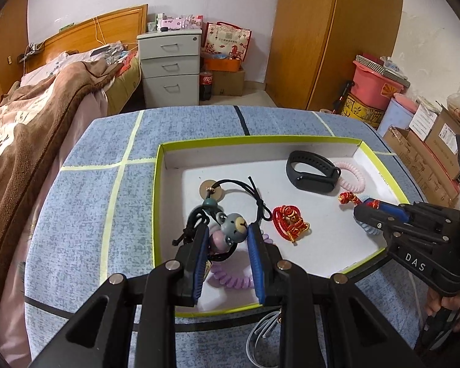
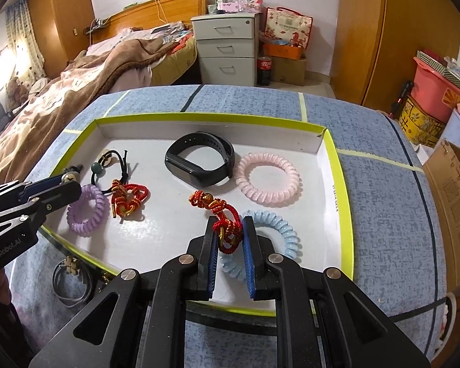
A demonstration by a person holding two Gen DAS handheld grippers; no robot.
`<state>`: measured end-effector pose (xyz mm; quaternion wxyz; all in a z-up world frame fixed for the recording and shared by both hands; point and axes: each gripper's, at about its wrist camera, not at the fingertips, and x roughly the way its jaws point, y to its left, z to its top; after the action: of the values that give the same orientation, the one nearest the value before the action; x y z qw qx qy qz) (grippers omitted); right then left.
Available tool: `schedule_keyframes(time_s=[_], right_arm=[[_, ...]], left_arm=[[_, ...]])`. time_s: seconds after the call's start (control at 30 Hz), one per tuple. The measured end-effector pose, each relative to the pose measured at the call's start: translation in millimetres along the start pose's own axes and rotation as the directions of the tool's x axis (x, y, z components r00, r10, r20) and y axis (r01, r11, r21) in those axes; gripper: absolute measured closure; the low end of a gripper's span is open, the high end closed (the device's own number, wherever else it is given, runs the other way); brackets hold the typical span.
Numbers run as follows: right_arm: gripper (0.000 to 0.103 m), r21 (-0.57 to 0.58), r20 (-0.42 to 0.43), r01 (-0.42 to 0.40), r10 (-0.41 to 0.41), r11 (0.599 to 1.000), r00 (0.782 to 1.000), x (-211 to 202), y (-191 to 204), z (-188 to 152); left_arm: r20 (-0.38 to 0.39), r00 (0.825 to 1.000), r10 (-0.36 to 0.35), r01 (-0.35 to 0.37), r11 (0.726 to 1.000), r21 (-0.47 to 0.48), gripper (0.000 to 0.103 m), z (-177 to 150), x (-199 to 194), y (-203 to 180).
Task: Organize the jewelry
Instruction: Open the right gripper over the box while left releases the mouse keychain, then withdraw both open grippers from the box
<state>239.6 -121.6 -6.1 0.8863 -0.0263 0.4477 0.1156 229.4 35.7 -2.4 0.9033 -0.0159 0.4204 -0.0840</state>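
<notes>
A white tray with a lime-green rim (image 1: 157, 190) (image 2: 340, 168) holds the jewelry. My left gripper (image 1: 225, 230) is shut on a bear charm bracelet (image 1: 234, 224) with black cords, over the purple coil tie (image 1: 230, 279) (image 2: 87, 210). My right gripper (image 2: 229, 224) (image 1: 363, 207) is shut on a red-and-gold knotted cord bracelet (image 2: 227, 230), above the blue coil tie (image 2: 279, 230). A second red cord bracelet (image 1: 289, 222) (image 2: 127, 199), a black fitness band (image 1: 312, 173) (image 2: 199, 159) and a pink coil tie (image 2: 266, 178) (image 1: 352, 176) lie in the tray.
The tray sits on a blue patterned tablecloth (image 1: 86, 214) (image 2: 383, 184). Thin white bangles (image 2: 72, 279) (image 1: 260, 337) lie on the cloth in front of the tray. A bed (image 1: 30, 128) stands left, cardboard boxes (image 1: 429, 153) right, and a drawer cabinet (image 1: 168, 67) behind.
</notes>
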Motion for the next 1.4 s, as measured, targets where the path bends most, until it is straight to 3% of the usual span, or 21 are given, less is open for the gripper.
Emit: schedule_keyframes(time_s=[0.5, 0.67, 0.87, 1.03, 1.17, 1.4], right_arm=[[0.083, 0.012, -0.013, 0.002, -0.001, 1.000, 1.000, 3, -3, 0], [0.067, 0.021, -0.004, -0.002, 0.002, 1.000, 1.000, 2, -6, -1], [0.066, 0.031, 0.012, -0.018, 0.017, 0.999, 1.000, -2, -7, -1], [0.065, 0.045, 0.031, -0.031, 0.029, 0.999, 0.999, -11, -8, -3], [0.057, 0.050, 0.060, -0.044, 0.041, 0.998, 0.997, -23, -7, -6], [0.057, 0.044, 0.105, -0.076, 0.072, 0.996, 0.992, -46, 0, -17]], left_arm=[[-0.011, 1.000, 0.002, -0.002, 1.000, -0.010, 0.063, -3, 2, 0], [-0.008, 1.000, 0.003, -0.003, 1.000, -0.011, 0.061, -3, 0, -1], [0.004, 1.000, -0.011, 0.011, 1.000, -0.010, 0.056, -2, -4, -2], [0.023, 1.000, -0.011, 0.012, 1.000, -0.017, 0.053, -4, -15, -4], [0.042, 0.999, -0.019, 0.021, 0.999, -0.031, 0.050, -8, -28, -3], [0.073, 0.997, -0.005, 0.009, 0.998, -0.060, 0.048, -22, -53, 3]])
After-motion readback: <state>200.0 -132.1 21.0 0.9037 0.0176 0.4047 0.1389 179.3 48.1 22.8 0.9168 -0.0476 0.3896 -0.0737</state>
